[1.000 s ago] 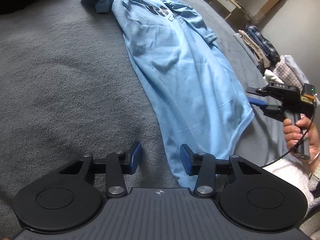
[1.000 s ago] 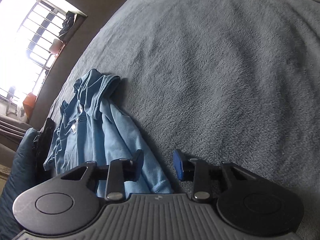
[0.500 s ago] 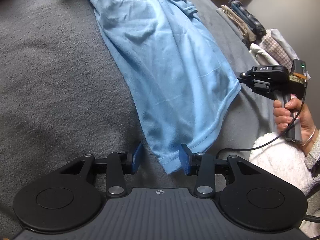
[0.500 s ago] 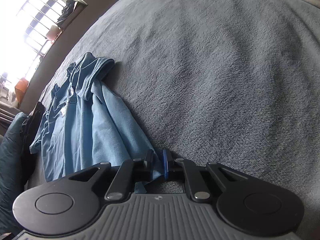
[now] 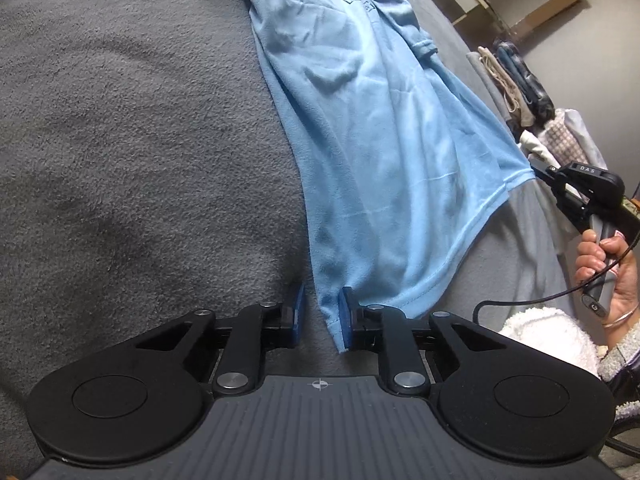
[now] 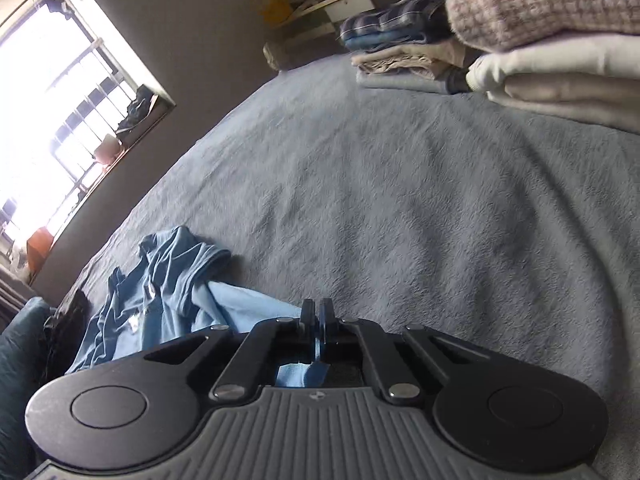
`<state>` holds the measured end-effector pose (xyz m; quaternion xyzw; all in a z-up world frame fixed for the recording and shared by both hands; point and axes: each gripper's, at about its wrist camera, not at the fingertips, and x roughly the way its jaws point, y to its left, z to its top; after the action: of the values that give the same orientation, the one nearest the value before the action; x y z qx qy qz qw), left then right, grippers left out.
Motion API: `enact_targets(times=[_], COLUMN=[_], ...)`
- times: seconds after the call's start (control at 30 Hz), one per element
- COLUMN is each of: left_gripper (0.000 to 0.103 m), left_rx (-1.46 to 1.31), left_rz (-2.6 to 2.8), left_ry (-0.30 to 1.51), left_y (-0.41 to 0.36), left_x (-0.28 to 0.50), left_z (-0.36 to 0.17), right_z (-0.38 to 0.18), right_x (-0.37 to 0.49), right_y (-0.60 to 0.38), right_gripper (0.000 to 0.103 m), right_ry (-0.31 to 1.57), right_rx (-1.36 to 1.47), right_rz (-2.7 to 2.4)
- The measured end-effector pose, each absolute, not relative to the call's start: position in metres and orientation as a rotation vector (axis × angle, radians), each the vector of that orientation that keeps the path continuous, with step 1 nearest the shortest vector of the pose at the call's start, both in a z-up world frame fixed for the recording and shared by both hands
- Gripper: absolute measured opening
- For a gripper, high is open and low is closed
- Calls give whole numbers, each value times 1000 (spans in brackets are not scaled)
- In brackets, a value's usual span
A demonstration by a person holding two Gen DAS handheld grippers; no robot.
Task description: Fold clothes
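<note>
Lit by daylight alone, pouring through the barred window (image 6: 60,128) at far left of the right wrist view and blown out to pure white there. Soft and even across the grey blanket (image 5: 120,140) in the left wrist view, with a faint shadow along the left edge of the light blue shirt (image 5: 380,140). Slightly motion-blurred around the folded stacks (image 6: 520,40) at far right. Strongly bowed at every edge by the fisheye.
</note>
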<state>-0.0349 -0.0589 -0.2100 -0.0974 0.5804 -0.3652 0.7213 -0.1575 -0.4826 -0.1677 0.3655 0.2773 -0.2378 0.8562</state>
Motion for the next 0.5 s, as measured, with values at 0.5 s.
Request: enact_targets(times=[0.5], left_gripper=[19], left_rx=[-198], left_rz=[-845], left_ry=[1277], left_y=[-62], left_x=[-34], left_z=[-211], right_z=[-226], right_x=[-166], right_y=[-509], right_gripper=[42], right_ry=[585], right_rx=[1062], right_rz=[-500])
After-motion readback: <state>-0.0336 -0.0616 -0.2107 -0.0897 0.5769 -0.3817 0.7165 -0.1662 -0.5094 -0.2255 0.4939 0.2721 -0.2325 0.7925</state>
